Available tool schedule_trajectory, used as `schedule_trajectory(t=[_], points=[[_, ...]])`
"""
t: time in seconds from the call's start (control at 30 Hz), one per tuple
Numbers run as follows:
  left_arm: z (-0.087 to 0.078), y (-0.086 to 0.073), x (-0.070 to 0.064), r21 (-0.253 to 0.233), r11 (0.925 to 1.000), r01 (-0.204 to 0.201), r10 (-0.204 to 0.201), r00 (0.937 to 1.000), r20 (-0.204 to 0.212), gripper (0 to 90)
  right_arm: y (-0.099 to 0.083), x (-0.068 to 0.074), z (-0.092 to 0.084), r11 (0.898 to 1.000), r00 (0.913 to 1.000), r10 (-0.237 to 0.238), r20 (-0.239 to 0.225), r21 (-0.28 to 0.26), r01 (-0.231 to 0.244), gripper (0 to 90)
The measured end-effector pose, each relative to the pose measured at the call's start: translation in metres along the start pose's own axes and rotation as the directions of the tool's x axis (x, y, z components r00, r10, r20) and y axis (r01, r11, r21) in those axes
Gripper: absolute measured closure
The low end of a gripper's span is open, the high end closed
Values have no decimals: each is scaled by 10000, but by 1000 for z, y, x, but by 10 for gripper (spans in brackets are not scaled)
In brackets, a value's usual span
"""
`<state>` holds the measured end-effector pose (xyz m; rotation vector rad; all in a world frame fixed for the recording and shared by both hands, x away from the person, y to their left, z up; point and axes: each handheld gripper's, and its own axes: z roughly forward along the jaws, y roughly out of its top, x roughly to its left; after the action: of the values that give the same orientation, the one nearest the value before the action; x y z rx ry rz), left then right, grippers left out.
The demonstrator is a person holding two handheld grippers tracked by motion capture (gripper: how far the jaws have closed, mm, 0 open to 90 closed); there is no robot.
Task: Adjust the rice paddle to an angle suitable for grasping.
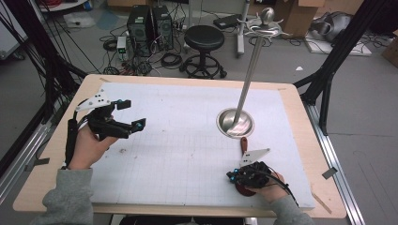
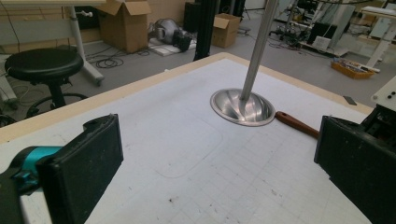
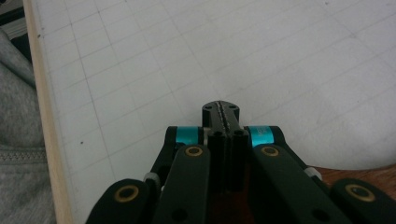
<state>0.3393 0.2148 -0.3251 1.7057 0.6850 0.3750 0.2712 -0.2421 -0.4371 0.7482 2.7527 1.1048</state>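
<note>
Near the table's front edge, right gripper (image 1: 233, 176) fingers pressed together, wooden utensil (image 1: 244, 146) half hidden beneath, left gripper (image 1: 133, 116) wide open, empty.

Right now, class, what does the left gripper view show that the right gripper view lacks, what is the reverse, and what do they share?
Left gripper view: the left gripper, jaws wide open, a metal stand on its dished base, a black stool, cardboard boxes. Right gripper view: the right gripper, shut, and a grey sleeve. Shared: the white gridded mat and brown wood, a handle beside the stand, a patch beneath the right gripper.
</note>
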Motion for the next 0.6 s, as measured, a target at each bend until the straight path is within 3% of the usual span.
schedule_trajectory(t=[0.37, 0.47, 0.6], points=[[1, 0, -1, 106, 9999, -39, 39, 10000, 9, 17, -1, -1, -3, 9999, 9999, -121, -102, 16, 122, 900], [2, 0, -2, 93, 9999, -42, 41, 10000, 20, 17, 3, -3, -12, 9976, 9998, -150, -131, -684, 141, 900], [0, 0, -3, 110, 9999, -92, 92, 10000, -23, 17, 5, -12, -26, 9896, 9987, 40, 513, -1441, 35, 900]])
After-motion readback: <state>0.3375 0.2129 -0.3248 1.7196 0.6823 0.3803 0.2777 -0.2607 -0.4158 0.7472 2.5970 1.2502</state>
